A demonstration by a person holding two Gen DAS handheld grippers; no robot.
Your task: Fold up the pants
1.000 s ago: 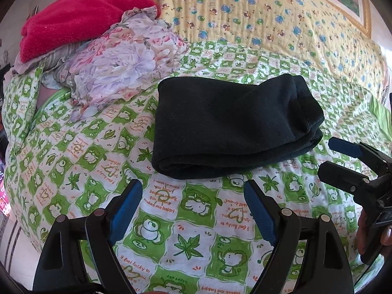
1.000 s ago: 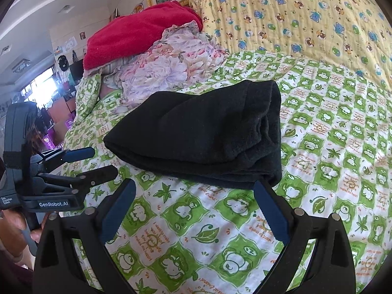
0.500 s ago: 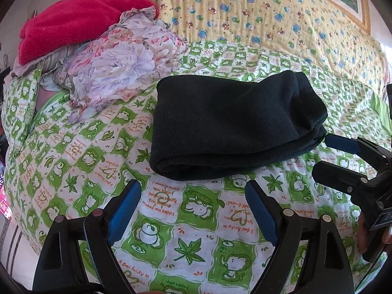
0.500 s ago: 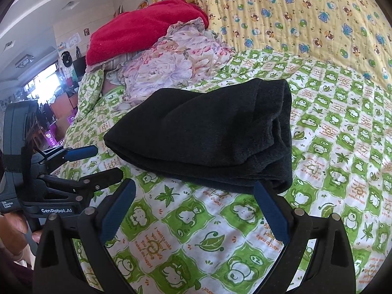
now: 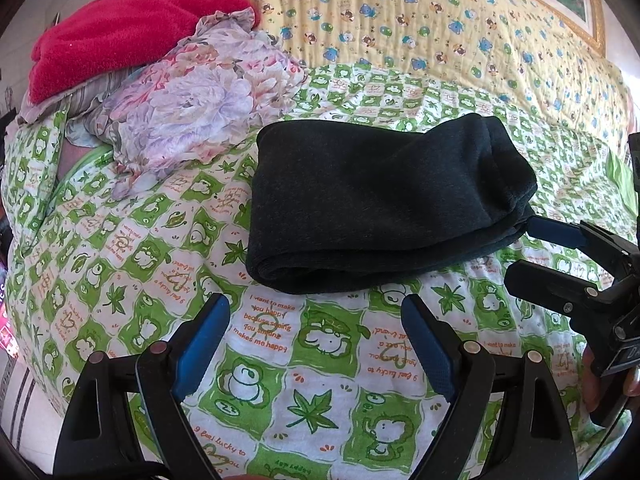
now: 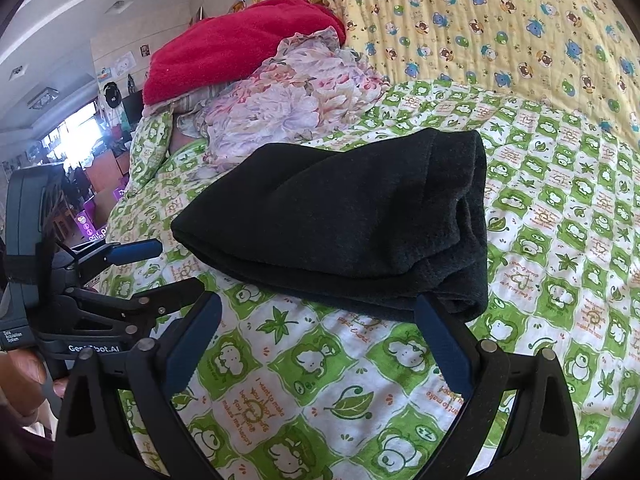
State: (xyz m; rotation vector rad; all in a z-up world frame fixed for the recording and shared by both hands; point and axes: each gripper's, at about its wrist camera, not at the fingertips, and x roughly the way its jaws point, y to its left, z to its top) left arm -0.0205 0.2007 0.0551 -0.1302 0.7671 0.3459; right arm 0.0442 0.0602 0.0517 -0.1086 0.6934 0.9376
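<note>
The dark pants lie folded into a thick rectangle on the green frog-print bedspread. My left gripper is open just short of the bundle's near edge, with nothing between its blue pads. My right gripper is open as well, close to the bundle's near side, and its right pad touches or nearly touches the cloth. In the left wrist view the right gripper comes in from the right, its upper finger at the pants' right end. The left gripper shows at the left of the right wrist view.
A red blanket and a floral cloth are piled at the bed's far left. A yellow animal-print quilt covers the head end. A person's hand holds the left gripper. Room furniture stands beyond the bed's left edge.
Both grippers have moved a little closer to the folded pants, which fill more of each view. The pants themselves have not moved, and both pairs of jaws stay open.
</note>
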